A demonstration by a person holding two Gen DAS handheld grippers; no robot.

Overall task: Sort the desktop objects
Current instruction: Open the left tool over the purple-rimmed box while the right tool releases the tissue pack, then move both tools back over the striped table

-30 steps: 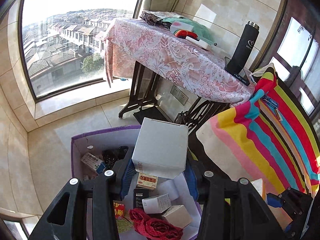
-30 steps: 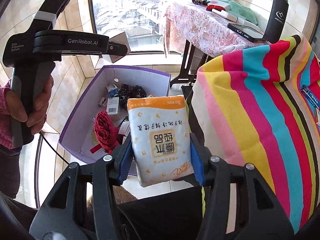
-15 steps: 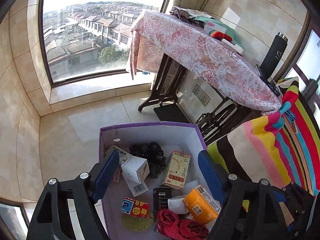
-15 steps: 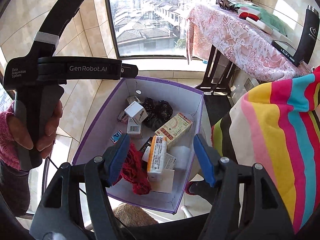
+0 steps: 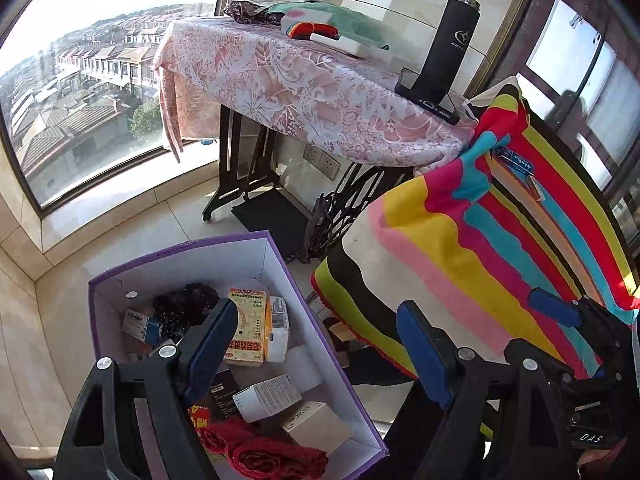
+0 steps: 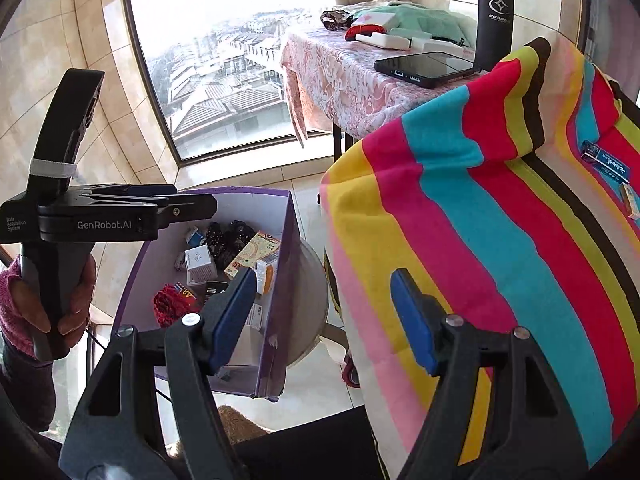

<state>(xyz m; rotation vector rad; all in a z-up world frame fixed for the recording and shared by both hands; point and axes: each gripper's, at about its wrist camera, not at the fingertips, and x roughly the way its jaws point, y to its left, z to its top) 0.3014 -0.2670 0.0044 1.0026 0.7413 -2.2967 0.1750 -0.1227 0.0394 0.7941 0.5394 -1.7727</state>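
Your left gripper (image 5: 316, 344) has its two blue-padded fingers wide apart, and nothing is between them. It hangs over the right edge of the purple box (image 5: 180, 250), which fills the lower left of the left wrist view. Your right gripper (image 6: 324, 316) is the same: fingers spread, with no object in the gap. In the right wrist view it sits at the lower centre, between the box on the left and the striped cloth (image 6: 500, 220) on the right.

The sorted objects lie inside the box. In the left wrist view you can see a yellow carton (image 5: 248, 330) near the middle of the box, a white carton with printed text (image 5: 268, 396) below it, a plain beige box (image 5: 318, 426) at the lower right corner, something red and knitted (image 5: 260, 454) at the bottom edge, and a dark beaded item (image 5: 184, 306) near the far wall.

On the striped cloth, at the right edge of the right wrist view, a small blue packet (image 6: 606, 160) is lying, well apart from both grippers.

In the upper part of both views stands a table with a pink lace cover (image 5: 304, 88). On it are a black flask (image 5: 450, 46), upright, and a phone (image 6: 428, 64) lying flat just beside it. Your left hand (image 6: 60, 300) holds the handle of the left gripper at the left edge of the right wrist view.
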